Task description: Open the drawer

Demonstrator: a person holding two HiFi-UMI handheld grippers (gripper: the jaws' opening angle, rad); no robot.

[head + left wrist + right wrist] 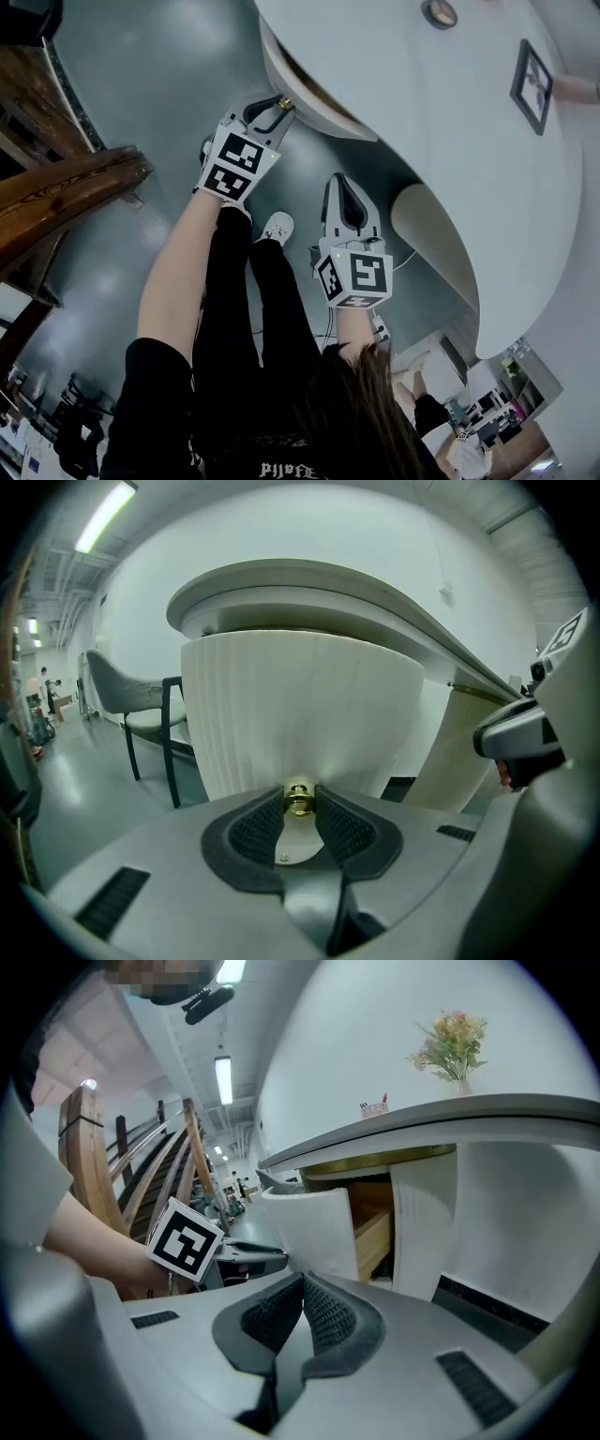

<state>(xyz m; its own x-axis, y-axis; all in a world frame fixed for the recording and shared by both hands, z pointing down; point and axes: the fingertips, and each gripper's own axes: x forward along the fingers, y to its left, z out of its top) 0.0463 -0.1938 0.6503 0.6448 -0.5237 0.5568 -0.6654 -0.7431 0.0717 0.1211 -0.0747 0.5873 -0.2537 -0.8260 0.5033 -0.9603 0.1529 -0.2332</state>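
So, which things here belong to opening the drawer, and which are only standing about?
For the job:
- drawer, partly pulled out
- brass knob
- left gripper, closed on the brass knob

Only standing about:
- chair
- flowers on the desk top
- picture frame
- right gripper, shut, empty
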